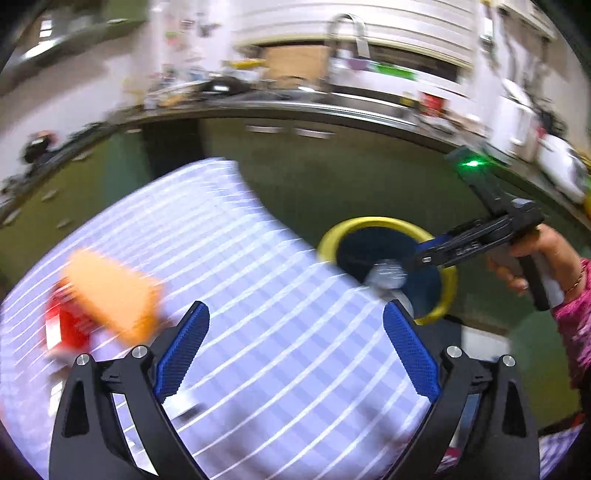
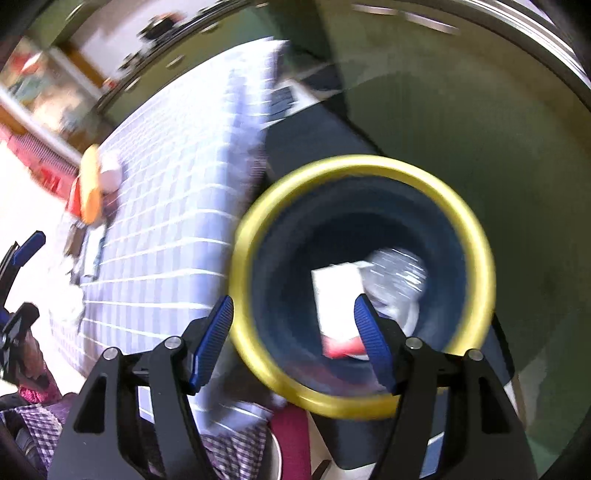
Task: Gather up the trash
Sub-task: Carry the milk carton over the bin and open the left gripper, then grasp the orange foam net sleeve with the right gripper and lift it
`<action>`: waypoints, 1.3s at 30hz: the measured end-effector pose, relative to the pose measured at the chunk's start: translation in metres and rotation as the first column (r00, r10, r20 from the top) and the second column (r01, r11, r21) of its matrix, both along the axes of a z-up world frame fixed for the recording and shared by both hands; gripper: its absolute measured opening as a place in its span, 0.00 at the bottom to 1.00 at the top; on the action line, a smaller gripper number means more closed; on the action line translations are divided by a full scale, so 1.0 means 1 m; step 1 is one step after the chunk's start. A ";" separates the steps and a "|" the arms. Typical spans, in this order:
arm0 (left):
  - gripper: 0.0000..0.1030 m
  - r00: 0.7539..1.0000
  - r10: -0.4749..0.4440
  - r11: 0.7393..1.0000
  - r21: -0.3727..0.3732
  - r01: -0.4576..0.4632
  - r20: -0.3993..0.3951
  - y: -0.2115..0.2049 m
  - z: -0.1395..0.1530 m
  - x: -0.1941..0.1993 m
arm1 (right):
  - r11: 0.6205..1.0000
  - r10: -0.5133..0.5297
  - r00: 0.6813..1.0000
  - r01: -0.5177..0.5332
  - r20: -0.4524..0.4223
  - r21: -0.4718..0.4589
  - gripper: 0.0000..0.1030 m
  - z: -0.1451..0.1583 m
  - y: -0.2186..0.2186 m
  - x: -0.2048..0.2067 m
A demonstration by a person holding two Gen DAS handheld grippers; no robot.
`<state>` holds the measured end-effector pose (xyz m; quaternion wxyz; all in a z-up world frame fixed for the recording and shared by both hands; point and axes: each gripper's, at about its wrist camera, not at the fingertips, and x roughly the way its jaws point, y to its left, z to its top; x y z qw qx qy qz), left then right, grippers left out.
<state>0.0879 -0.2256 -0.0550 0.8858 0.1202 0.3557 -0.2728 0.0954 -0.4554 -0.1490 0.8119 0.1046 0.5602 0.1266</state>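
Observation:
A dark blue bin with a yellow rim [image 1: 328, 240] stands on the floor beside the table. My right gripper [image 1: 424, 259] hangs over its mouth; in its own view the right gripper [image 2: 293, 306] is open, with nothing pressed between the pads. Down inside the bin [image 2: 243, 266] lie a white carton with a red end [image 2: 334, 291] and crumpled clear plastic [image 2: 399, 273]. My left gripper [image 1: 295, 314] is wide open and empty above the checked tablecloth [image 1: 280, 369]. A blurred orange item [image 1: 110, 291] and a red packet [image 1: 66, 325] lie on the cloth to its left.
Green cabinet fronts [image 1: 332, 177] run behind the bin under a cluttered counter with a sink tap [image 1: 347, 33]. A hand and pink sleeve [image 1: 572, 314] hold the right gripper. More small items [image 2: 88, 251] lie near the table's far end.

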 end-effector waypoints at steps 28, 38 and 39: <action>0.95 0.944 0.323 0.942 -0.073 -0.328 -0.074 0.166 -0.038 -0.013 | 0.834 0.532 0.834 -0.485 0.147 -0.265 0.40 0.042 0.334 0.140; 0.95 0.939 0.335 0.936 -0.084 -0.341 -0.080 0.170 -0.038 -0.013 | 0.872 0.487 0.845 -0.455 0.221 -0.182 0.15 0.068 0.315 0.128; 0.95 0.939 0.333 0.937 -0.084 -0.340 -0.080 0.170 -0.038 -0.013 | 0.874 0.485 0.844 -0.456 0.231 -0.167 0.15 0.073 0.312 0.125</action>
